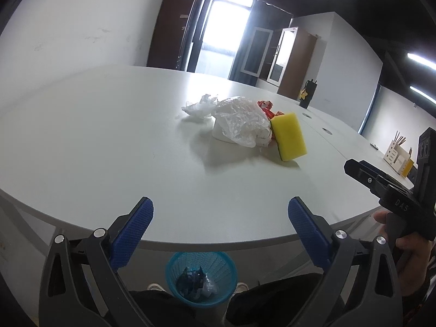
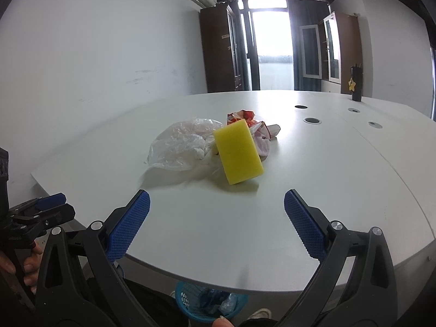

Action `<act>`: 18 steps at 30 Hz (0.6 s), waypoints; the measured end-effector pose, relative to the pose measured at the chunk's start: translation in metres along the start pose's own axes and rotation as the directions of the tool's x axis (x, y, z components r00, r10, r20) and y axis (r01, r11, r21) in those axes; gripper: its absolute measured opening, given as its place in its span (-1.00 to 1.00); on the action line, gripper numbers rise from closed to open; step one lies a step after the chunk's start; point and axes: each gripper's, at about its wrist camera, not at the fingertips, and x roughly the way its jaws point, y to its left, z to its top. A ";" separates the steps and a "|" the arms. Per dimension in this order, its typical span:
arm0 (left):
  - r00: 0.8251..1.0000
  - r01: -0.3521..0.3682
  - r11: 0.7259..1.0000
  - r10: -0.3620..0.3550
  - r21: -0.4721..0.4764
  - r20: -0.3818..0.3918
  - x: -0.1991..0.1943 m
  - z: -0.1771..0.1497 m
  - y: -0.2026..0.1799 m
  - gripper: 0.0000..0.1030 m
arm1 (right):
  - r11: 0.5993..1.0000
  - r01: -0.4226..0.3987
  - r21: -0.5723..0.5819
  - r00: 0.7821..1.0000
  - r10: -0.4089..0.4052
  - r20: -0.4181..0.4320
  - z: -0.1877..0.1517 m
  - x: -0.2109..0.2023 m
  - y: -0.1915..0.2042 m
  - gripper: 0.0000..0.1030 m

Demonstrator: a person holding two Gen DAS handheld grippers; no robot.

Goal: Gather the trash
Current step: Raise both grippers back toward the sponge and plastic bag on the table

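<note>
A heap of trash lies mid-table: a clear crumpled plastic bag (image 1: 242, 121) (image 2: 179, 144), a white crumpled tissue (image 1: 199, 107) behind it, a red snack wrapper (image 1: 265, 107) (image 2: 241, 115), and a yellow sponge (image 1: 288, 136) (image 2: 237, 154) leaning on the heap. My left gripper (image 1: 220, 218) is open over the table's near edge, nothing between its blue pads. My right gripper (image 2: 216, 212) is also open and empty, a short way in front of the sponge. A blue mesh bin (image 1: 201, 279) (image 2: 207, 302) with some trash inside stands on the floor below the table edge.
The white table (image 1: 109, 150) (image 2: 327, 177) has round cable holes (image 2: 312, 120) at the right. A black bottle with a yellow star (image 1: 306, 94) (image 2: 355, 85) stands far back, a wooden organiser (image 1: 397, 159) at the right edge. A person's hand (image 1: 408, 250) holds the other gripper; shoes flank the bin.
</note>
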 end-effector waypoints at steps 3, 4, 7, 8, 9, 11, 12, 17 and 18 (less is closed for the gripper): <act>1.000 -0.005 1.000 0.005 -0.009 0.010 0.005 0.010 0.001 0.89 | 1.000 0.003 -0.003 1.000 -0.003 -0.009 0.003 0.014 -0.004 0.83; 1.000 -0.001 1.000 0.001 -0.008 0.015 0.006 0.013 0.001 0.89 | 1.000 0.006 -0.007 1.000 -0.006 -0.017 0.004 0.019 -0.004 0.83; 1.000 -0.004 1.000 0.004 -0.002 0.012 0.016 0.021 0.001 0.89 | 1.000 0.013 -0.017 1.000 -0.013 -0.018 0.008 0.030 -0.005 0.83; 1.000 0.002 1.000 -0.001 -0.010 0.011 0.020 0.024 0.002 0.89 | 1.000 0.016 -0.020 1.000 -0.016 -0.016 0.009 0.033 -0.005 0.83; 1.000 0.012 1.000 -0.012 -0.013 0.007 0.025 0.027 0.003 0.89 | 1.000 0.018 -0.024 1.000 -0.019 -0.018 0.010 0.036 -0.005 0.83; 1.000 0.012 1.000 -0.012 -0.001 0.001 0.033 0.033 0.002 0.89 | 0.999 0.029 -0.033 0.999 -0.031 -0.032 0.012 0.046 -0.006 0.83; 1.000 0.000 1.000 0.000 0.010 0.002 0.038 0.037 0.001 0.89 | 0.999 0.039 -0.037 0.998 -0.041 -0.038 0.014 0.052 -0.007 0.83; 1.000 -0.005 1.000 0.005 0.023 -0.013 0.061 0.055 0.001 0.89 | 0.996 0.061 -0.072 0.993 -0.068 -0.095 0.027 0.079 -0.009 0.83; 1.000 0.005 1.000 -0.005 0.011 -0.029 0.068 0.059 0.003 0.89 | 0.995 0.062 -0.080 0.991 -0.071 -0.111 0.029 0.085 -0.009 0.83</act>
